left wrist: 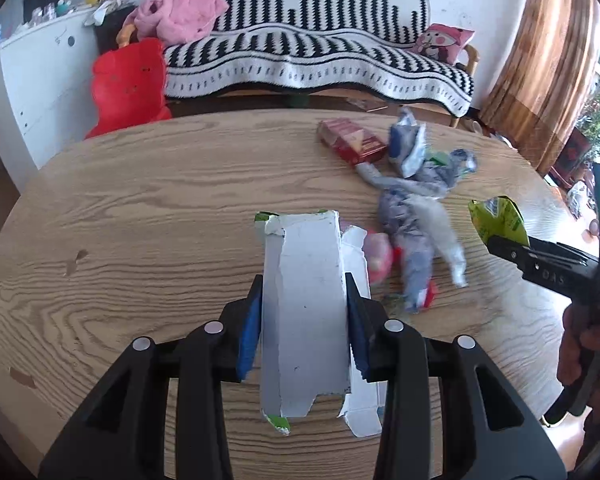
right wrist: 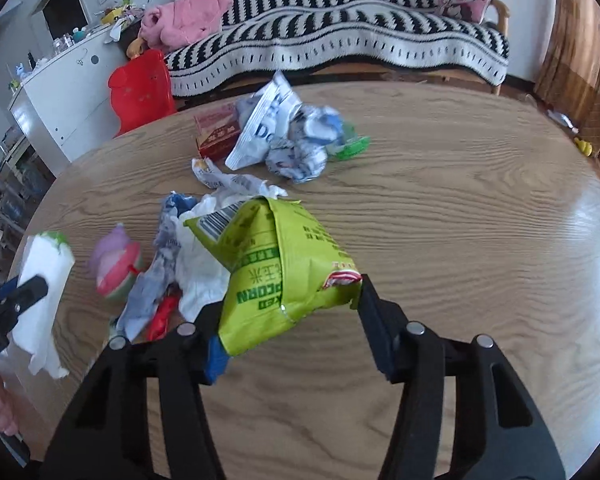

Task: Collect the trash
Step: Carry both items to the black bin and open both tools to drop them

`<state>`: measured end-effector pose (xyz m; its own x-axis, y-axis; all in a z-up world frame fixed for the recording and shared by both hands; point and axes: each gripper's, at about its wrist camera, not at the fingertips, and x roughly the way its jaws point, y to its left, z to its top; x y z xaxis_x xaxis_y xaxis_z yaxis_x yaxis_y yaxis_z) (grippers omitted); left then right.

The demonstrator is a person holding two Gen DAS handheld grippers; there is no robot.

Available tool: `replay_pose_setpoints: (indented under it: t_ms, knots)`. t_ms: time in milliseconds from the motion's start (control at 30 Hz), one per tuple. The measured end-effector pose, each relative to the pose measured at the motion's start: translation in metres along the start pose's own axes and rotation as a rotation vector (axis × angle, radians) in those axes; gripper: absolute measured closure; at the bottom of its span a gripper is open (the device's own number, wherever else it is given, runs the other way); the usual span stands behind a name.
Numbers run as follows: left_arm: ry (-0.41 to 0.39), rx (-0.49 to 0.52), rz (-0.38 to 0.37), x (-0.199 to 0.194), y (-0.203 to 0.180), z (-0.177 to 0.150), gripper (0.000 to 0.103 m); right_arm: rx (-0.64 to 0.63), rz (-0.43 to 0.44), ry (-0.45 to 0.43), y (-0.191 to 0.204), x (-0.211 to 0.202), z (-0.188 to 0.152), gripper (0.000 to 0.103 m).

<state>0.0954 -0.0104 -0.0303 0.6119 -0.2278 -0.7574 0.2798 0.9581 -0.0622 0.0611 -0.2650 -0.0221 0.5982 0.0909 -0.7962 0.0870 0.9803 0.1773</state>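
My left gripper [left wrist: 304,292] is shut on a flattened white carton [left wrist: 304,248], held a little above the wooden table [left wrist: 140,200]. The right wrist view shows that carton [right wrist: 44,292] at the far left. My right gripper [right wrist: 290,296] is shut on a green popcorn bag [right wrist: 276,264], which sticks up between both fingers. In the left wrist view the bag [left wrist: 500,220] hangs at the right, above the table. More trash lies between them: crumpled blue-white wrappers [right wrist: 288,136], a red box [right wrist: 216,136] and a pink-green round piece [right wrist: 116,264].
A sofa with a black-and-white throw [left wrist: 320,60] stands behind the table. A red stool [left wrist: 128,84] and a white cabinet [left wrist: 40,80] are at the back left. A brown curtain [left wrist: 540,80] hangs at the right. Bare tabletop lies right of the trash [right wrist: 480,200].
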Motion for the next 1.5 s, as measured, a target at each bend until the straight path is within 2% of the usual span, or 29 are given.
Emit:
replay_pose_setpoints:
  t_ms: [267, 467, 700, 867, 1000, 1167, 1367, 1500]
  knots:
    - [-0.023, 0.056, -0.085, -0.008, -0.069, 0.001, 0.066, 0.036, -0.074, -0.041, -0.057, -0.073, -0.039, 0.048]
    - [-0.022, 0.153, -0.195, -0.012, -0.161, -0.01, 0.066, 0.133, -0.18, -0.04, -0.133, -0.119, -0.089, 0.048]
    - [0.0, 0.282, -0.344, -0.018, -0.279, -0.039, 0.066, 0.319, -0.307, -0.076, -0.238, -0.182, -0.156, 0.048]
    - [0.022, 0.35, -0.451, -0.021, -0.352, -0.064, 0.066, 0.446, -0.382, -0.069, -0.305, -0.216, -0.218, 0.047]
    - [0.04, 0.429, -0.513, -0.023, -0.405, -0.094, 0.066, 0.515, -0.418, -0.035, -0.343, -0.226, -0.259, 0.047]
    - [0.057, 0.517, -0.585, -0.026, -0.457, -0.125, 0.066, 0.582, -0.422, 0.049, -0.378, -0.216, -0.298, 0.047]
    - [0.078, 0.594, -0.616, -0.022, -0.489, -0.148, 0.066, 0.659, -0.403, 0.211, -0.408, -0.183, -0.332, 0.047]
    - [0.092, 0.606, -0.618, -0.018, -0.499, -0.153, 0.066, 0.675, -0.394, 0.25, -0.414, -0.174, -0.344, 0.047]
